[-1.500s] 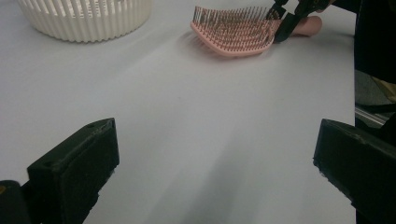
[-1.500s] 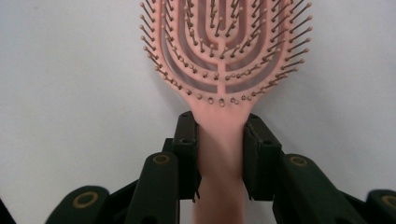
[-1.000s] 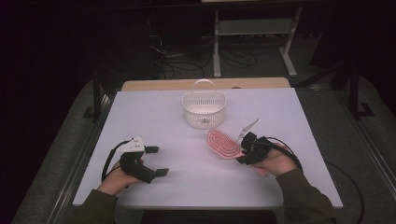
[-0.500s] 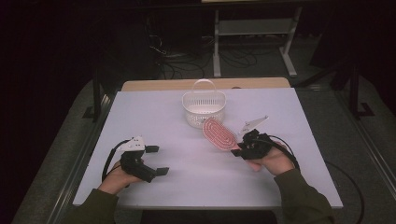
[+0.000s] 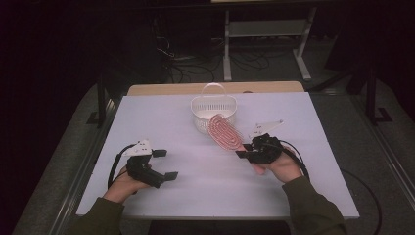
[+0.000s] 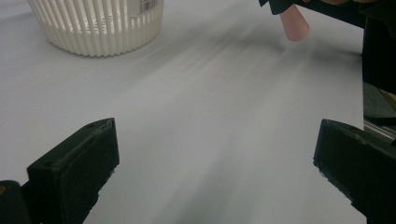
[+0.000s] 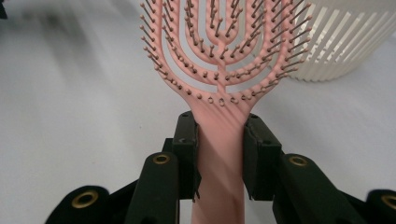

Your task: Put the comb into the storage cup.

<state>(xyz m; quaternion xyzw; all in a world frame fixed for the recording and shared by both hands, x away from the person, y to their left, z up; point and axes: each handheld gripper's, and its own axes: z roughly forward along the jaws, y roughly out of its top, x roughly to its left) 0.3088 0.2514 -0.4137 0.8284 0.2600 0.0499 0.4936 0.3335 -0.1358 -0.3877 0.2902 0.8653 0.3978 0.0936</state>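
hairbrush (image 5: pixel 222 132) hangs above the table (image 5: pixel 303 196), its pink head tipped toward the white basket (image 5: pixel 213 113) and, in the high view, overlapping the basket's near rim. the right gripper (image 7: pixel 219 140) pinches it by the handle just below the bristled head, one pad on each side of the neck.

likely risks: the handle is smooth and tapered, so it could slide or swivel between the pads if the hand tilts fast, and the brush would drop onto the table short of the basket. the wide head could also catch on the basket's rim or its upright handle and tip the light basket over.

the brush sticks straight out ahead of the right gripper. the left gripper (image 6: pixel 215 158) rests near the table's left side, spread wide and holding nothing, well apart from the brush.
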